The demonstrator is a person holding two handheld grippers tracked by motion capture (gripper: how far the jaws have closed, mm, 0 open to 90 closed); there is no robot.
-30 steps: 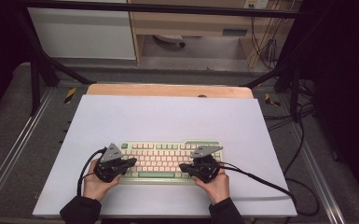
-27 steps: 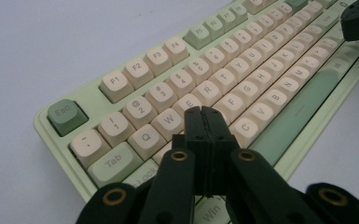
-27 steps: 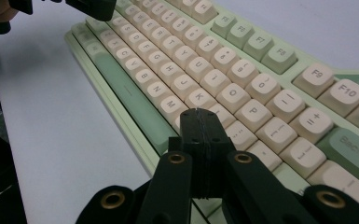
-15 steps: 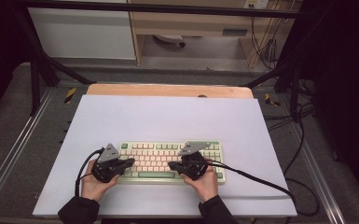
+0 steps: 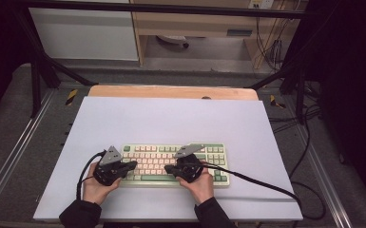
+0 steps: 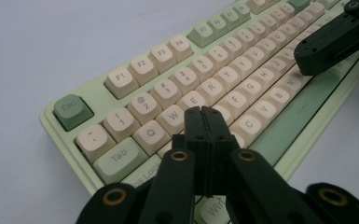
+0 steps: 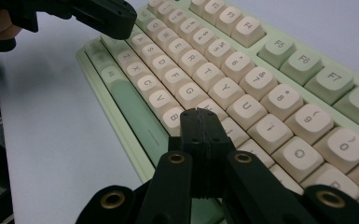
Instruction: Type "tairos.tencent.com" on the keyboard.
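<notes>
A pale green keyboard [image 5: 218, 156] with cream keys lies near the front of the white table. My left gripper [image 5: 133, 164] is shut and empty, its tips over the keyboard's left letter keys; in the left gripper view my left gripper [image 6: 203, 111] hovers near the S and D keys of the keyboard [image 6: 168, 88]. My right gripper [image 5: 167, 169] is shut and empty over the middle of the lower rows; in the right gripper view my right gripper [image 7: 199, 112] sits by the N and H keys of the keyboard [image 7: 242, 65]. The other gripper's tip [image 6: 328, 44] shows at the upper right of the left gripper view.
The white table top [image 5: 171, 118] spreads wide behind the keyboard, with a wooden strip [image 5: 171, 91] at its far edge. A black cable [image 5: 266, 185] trails right from the right gripper across the table. Metal frame rails run along both sides.
My right gripper has slid left along the keyboard, from its right end toward the middle. The left gripper has stayed where it was.
</notes>
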